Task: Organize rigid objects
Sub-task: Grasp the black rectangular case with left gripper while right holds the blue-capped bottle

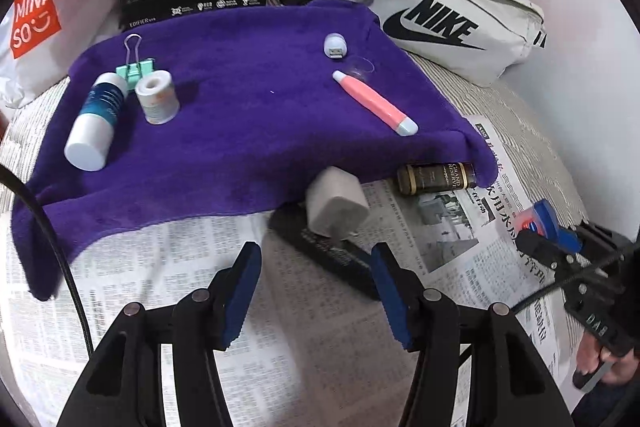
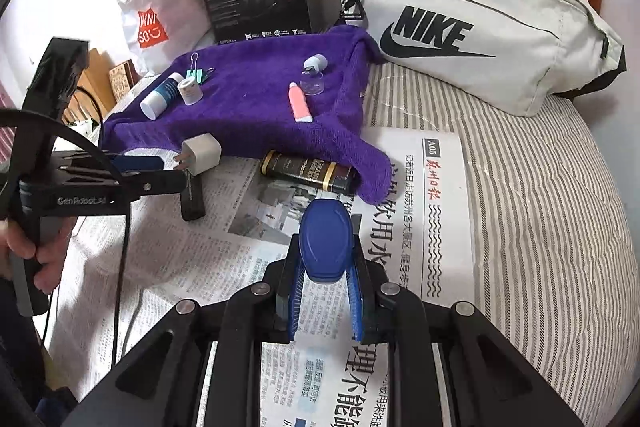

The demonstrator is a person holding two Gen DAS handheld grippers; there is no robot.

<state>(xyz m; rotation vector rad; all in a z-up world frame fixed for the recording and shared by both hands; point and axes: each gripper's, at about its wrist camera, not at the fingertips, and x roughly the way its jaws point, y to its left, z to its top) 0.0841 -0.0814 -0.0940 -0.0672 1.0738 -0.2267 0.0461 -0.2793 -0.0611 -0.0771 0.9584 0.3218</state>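
1. Your right tool [image 2: 326,303] was clamped on a blue jar [image 2: 326,241], lid uppermost, held above the newspaper [image 2: 400,227] spread over the striped bed [image 2: 540,227]. The jar looked like hard, smooth plastic: light and stiff, but apt to slip, since the pads held only its lower sides.
2. Your left tool [image 1: 316,291] stood partly open with nothing between its pads, poised over the newspaper just short of the charger [image 1: 338,205].
3. The charger, a pale rigid block, lay at the near edge of the purple towel [image 1: 240,107]; its flat opposite faces offered the surest hold. It was probably light, though the prongs could snag the towel.
4. The dark bottle [image 1: 436,178] lay on its side, its far end tucked under the towel's corner. Round and glossy, it would likely roll; a grip across the middle of the body suited it.
5. On the towel lay the white bottle [image 1: 94,123], tape roll [image 1: 157,98], binder clip [image 1: 136,67], pink pen [image 1: 376,103] and small white plug [image 1: 335,45]. All appeared rigid and light; the pen was best gripped mid-shaft.
6. The soft towel gave under loads, so upright items might tip.
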